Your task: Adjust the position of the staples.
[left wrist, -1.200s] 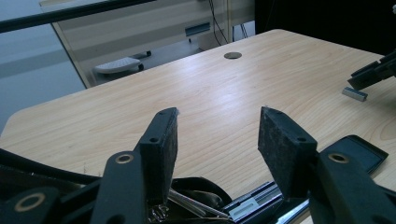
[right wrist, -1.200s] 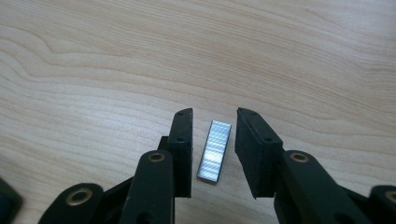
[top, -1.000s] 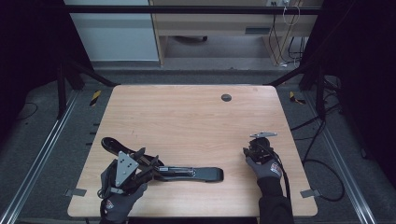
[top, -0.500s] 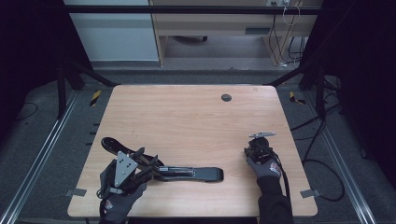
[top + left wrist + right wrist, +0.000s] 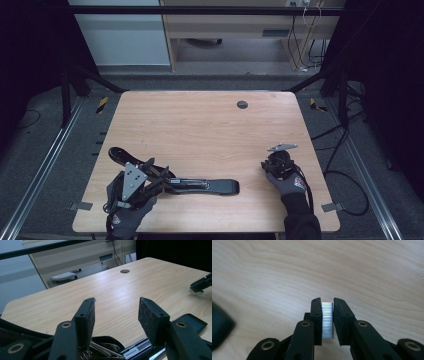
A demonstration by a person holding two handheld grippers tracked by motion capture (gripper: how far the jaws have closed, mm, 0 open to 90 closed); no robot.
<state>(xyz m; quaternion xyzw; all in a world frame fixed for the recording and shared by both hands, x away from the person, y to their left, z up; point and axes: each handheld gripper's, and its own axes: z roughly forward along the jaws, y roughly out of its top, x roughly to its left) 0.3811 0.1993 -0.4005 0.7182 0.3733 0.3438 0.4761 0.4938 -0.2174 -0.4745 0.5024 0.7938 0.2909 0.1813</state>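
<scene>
A black stapler [image 5: 210,186] lies opened flat near the table's front edge, its top arm [image 5: 117,155] swung back to the left. My left gripper [image 5: 161,175] hovers over its hinge end. In the left gripper view its jaws [image 5: 116,306] stand wide apart with nothing between the pads, and the stapler's metal channel [image 5: 135,350] lies below them. My right gripper [image 5: 274,162] is at the front right, its jaws having just been closing. In the right gripper view it [image 5: 327,301] is shut on a silvery strip of staples [image 5: 327,320] just above the wood.
The wooden table [image 5: 200,125] has a round cable hole [image 5: 242,104] near its far edge. A pale desk [image 5: 235,30] stands beyond it, and cables [image 5: 345,175] trail over the floor at the right. Metal rails [image 5: 45,165] run along both sides.
</scene>
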